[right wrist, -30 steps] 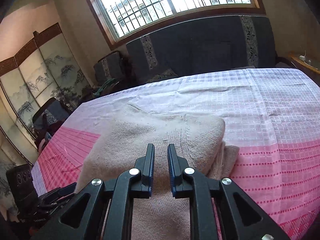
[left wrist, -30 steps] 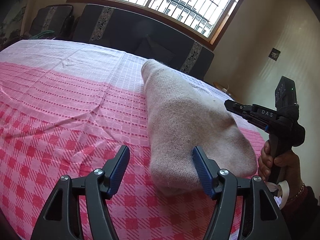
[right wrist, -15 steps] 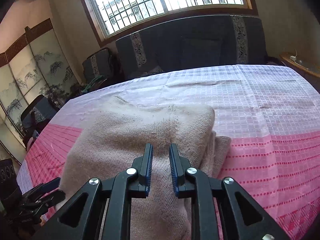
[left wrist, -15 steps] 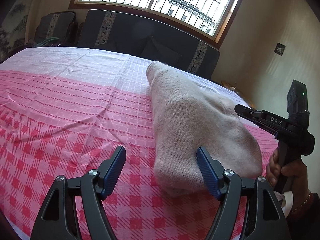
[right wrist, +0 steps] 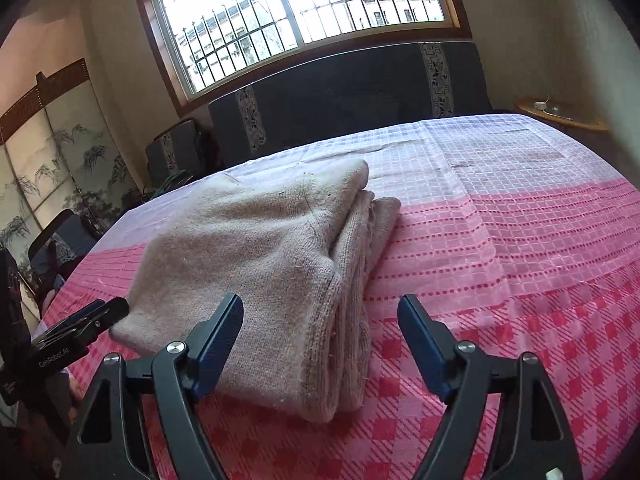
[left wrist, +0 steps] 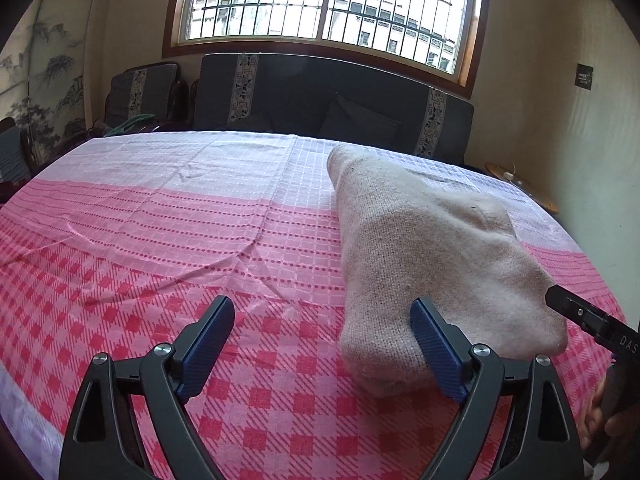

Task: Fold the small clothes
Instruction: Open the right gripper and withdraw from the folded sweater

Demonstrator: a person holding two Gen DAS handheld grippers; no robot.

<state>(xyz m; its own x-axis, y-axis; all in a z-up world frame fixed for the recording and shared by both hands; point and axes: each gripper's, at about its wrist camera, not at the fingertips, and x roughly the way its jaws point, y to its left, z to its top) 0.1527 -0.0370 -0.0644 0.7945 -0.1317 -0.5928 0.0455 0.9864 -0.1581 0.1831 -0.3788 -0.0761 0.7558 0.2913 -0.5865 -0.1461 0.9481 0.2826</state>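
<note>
Left gripper [left wrist: 322,344]: jaws wide open, holding nothing, low over the checked cloth [left wrist: 168,264], its right finger just in front of the sweater's near left end; contact can't be told. Sweater [right wrist: 256,248]: beige knit, already folded into a thick stack, lying on the right half of the bed, nearer its front edge than its far one. Right gripper [right wrist: 320,332]: jaws also wide open and empty, straddling the stack's near right corner, where the layered edges show.

Judgement: fold looks essentially done; step in hand is release and tidy. To do it well, pull both grippers straight back without snagging the knit. If squaring up, press from the top, don't pinch one layer, or the stack peels apart. The layers at the right edge sit slightly stepped; a nudge there would even them.

Surface: soft bed, pink-to-red cloth with a few creases left of centre. Room: barred window [left wrist: 320,4], dark sofa [left wrist: 312,96] behind the bed, painted screen [right wrist: 44,160] at left.
</note>
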